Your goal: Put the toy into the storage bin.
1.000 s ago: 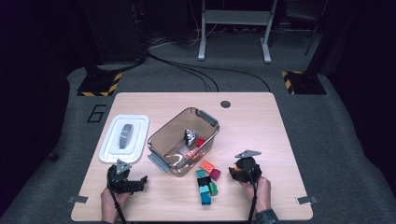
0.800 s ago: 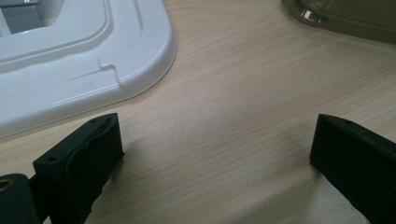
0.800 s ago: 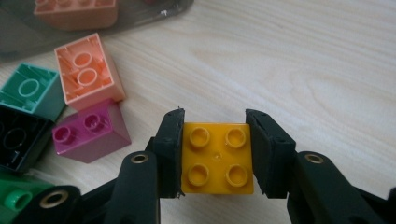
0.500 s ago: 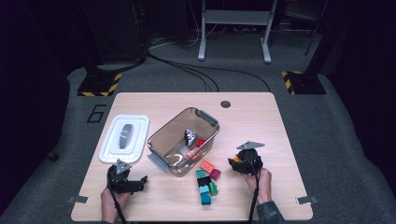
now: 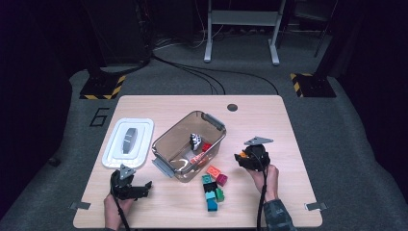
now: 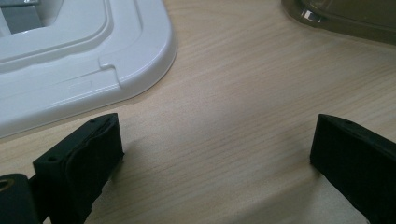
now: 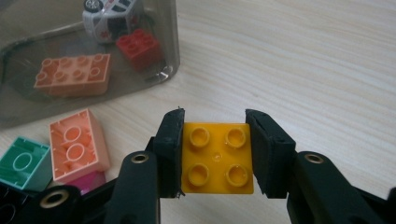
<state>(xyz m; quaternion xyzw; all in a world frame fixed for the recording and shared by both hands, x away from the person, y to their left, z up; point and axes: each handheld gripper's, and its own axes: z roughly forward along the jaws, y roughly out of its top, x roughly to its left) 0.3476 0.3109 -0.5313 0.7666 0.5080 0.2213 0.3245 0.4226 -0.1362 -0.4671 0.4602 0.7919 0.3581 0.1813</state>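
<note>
Overhead view, two close jaw-level views

black two-jaw right gripper [image 7: 215,154] (brass rivets at its joints), trailing cable.

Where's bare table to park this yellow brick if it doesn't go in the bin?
Free: the table right of the bin, out to the right edge, and the far strip behind bin and lid. Crowded: the loose bricks in front of the bin. The right gripper holds the yellow brick.

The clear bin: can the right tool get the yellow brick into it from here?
Probably yes. The bin is lidless, the right tool grips the yellow brick beside it, and bare table lies between.
</note>
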